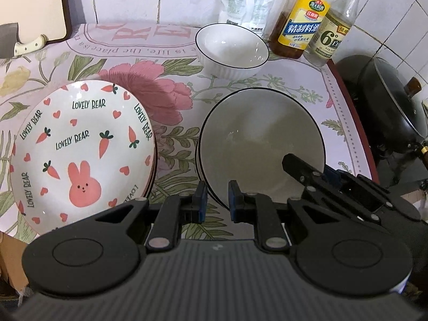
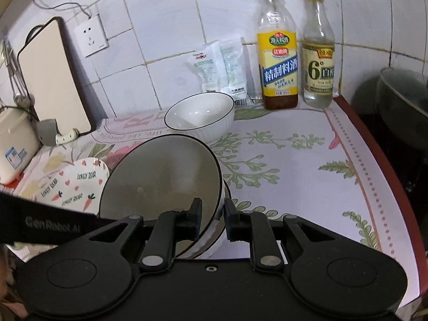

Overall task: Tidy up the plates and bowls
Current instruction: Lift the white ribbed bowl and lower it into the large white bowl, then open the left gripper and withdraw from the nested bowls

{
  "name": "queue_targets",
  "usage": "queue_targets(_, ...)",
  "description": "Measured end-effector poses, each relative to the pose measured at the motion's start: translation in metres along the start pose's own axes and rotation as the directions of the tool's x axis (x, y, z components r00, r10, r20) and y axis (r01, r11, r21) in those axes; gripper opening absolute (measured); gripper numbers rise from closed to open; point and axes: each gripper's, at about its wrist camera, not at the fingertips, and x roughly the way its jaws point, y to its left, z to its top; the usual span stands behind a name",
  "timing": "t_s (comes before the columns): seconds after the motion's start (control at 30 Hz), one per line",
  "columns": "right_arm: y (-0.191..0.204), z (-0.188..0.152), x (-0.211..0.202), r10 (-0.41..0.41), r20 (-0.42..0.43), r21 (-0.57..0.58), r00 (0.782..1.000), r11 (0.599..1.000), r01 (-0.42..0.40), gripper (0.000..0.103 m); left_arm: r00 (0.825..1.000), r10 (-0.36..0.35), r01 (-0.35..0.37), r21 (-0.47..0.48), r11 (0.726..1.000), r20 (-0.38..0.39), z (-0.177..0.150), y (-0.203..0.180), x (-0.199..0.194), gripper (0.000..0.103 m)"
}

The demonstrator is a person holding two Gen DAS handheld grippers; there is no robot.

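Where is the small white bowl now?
The small white bowl stands upright at the back of the table, just in front of the two bottles and left of them, in both views.

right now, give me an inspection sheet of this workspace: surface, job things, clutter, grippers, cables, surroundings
surface: floral tablecloth over the counter
job's things: large bowl tilted above another bowl's rim; small ribbed bowl upright behind it; bunny plate on a stack, apart from the bowls
clutter: cooking wine bottle, vinegar bottle, white packets, cleaver handle
grippers: right gripper straddles the large bowl's rim; left gripper open at the near rim, one finger inside, one outside
cables: thin wire on the wall above the socket
surroundings: tiled wall, cutting board, wok beyond the counter edge
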Motion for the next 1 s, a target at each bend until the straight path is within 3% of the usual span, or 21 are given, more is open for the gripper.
queue_targets(0.4, 0.014, -0.004, 0.006, -0.08, 0.04, -0.156, 0.996, 0.984, 0.085, 0.022, 1.0, -0.009, 0.009, -0.032, 0.999, -0.016, 0.002, 0.006, 0.007, 0.015)
queue_targets(0.67, 0.009, -0.011, 0.001, -0.064, 0.078, -0.12, 0.995, 0.99, 0.073, 0.023, 1.0, -0.007, 0.008, -0.013, 1.0, 0.018, -0.003, 0.005, 0.004, 0.017)
queue_targets(1.0, 0.002, -0.022, -0.047, 0.001, 0.147, -0.117, 0.989, 0.993, 0.016, 0.024, 0.996, -0.01, 0.007, 0.027, 1.0, 0.084, -0.012, 0.013, -0.03, 0.035)
